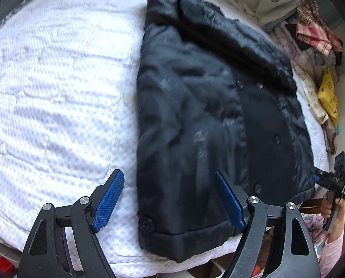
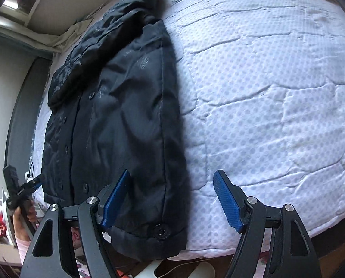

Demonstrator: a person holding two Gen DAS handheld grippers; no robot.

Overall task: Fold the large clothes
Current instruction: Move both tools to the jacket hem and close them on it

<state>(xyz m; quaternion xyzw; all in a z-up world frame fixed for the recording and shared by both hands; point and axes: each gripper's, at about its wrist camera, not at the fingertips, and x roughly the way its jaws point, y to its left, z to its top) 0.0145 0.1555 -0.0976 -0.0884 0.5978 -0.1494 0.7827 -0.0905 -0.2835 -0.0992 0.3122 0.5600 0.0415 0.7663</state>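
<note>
- Here the left gripper (image 1: 170,199) hangs with jaws spread wide over the near hem of the dark coat (image 1: 209,106); nothing is pinched between its blue pads (image 1: 107,201)
- The right gripper (image 2: 172,199) is likewise spread, gripping nothing; one pad sits above the coat's edge, the other above the white quilt (image 2: 276,106)
- The coat lies folded lengthwise on the quilt, collar far, a large button (image 2: 161,231) at the near corner; clothes pile (image 1: 315,46) beyond

Both wrist views look steeply down, sharing the coat (image 1: 207,106) (image 2: 116,115).
</note>
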